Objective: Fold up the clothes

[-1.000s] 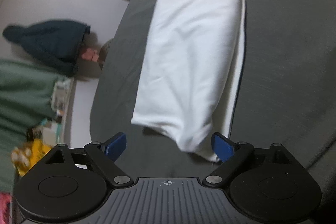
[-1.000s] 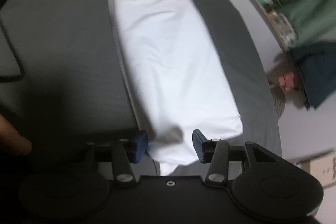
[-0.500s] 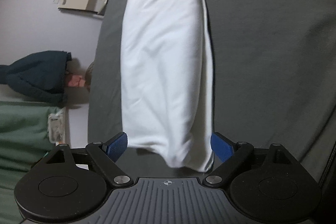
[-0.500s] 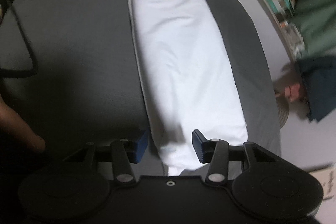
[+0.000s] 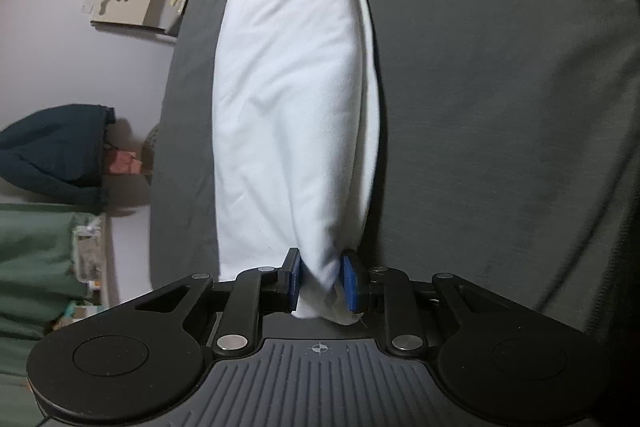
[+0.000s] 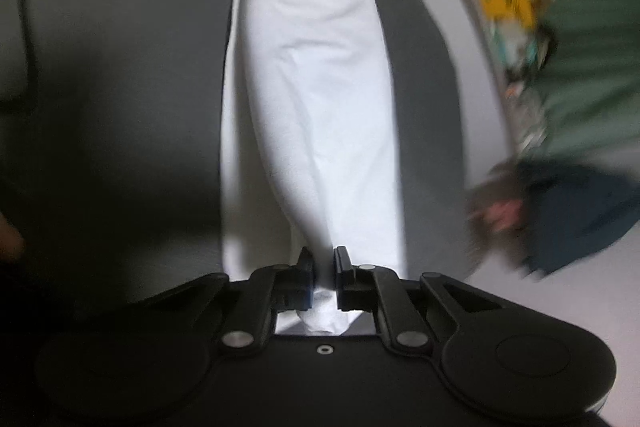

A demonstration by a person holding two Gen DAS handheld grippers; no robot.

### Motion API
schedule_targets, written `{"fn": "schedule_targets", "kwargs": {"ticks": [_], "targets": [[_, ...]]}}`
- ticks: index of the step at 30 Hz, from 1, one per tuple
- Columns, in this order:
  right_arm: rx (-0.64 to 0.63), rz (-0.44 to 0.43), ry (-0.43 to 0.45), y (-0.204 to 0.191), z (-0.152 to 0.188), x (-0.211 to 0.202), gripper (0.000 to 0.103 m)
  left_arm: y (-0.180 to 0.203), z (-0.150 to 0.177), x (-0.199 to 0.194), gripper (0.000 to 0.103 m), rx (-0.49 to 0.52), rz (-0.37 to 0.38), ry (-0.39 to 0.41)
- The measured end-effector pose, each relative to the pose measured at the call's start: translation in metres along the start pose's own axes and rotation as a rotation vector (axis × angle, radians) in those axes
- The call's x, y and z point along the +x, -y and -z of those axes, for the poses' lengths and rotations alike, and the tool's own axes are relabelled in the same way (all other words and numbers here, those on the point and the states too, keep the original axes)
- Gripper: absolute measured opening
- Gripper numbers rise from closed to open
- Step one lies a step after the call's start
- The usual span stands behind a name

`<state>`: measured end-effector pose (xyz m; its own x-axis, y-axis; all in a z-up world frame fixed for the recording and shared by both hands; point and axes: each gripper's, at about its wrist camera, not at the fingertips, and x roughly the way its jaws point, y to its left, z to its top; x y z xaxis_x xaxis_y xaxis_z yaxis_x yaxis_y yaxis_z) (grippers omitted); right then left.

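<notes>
Both grippers, left gripper [image 5: 320, 277] and right gripper [image 6: 323, 277], angled downward, pinch white garment [image 5: 288, 87].

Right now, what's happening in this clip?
A person is folding a white garment laid out long on a dark grey bed. Both grippers have just been closing: the left gripper pinches one end of the garment between its fingers, and the right gripper pinches an end too. Nothing is lifted yet.
</notes>
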<state>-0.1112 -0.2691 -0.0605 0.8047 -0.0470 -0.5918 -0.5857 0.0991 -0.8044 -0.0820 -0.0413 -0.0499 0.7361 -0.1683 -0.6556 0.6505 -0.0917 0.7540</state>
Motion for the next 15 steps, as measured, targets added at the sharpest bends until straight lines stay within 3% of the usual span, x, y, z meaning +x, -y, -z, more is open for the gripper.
{"fn": "schedule_targets", "kwargs": {"ticks": [2,8,15], "targets": [[-0.060,-0.046,-0.014,-0.010,0.003,0.006,0.010,0.001,0.003,-0.001,0.021,-0.003,0.020,-0.005],[0.026,-0.184,-0.042,-0.002,0.006,0.024,0.010,-0.009,0.008,0.000,0.018,-0.117,0.059,0.002],[0.314,-0.302,-0.055,0.028,0.015,0.039,0.018,-0.030,0.016,-0.001,0.019,-0.247,0.146,0.012]]}}
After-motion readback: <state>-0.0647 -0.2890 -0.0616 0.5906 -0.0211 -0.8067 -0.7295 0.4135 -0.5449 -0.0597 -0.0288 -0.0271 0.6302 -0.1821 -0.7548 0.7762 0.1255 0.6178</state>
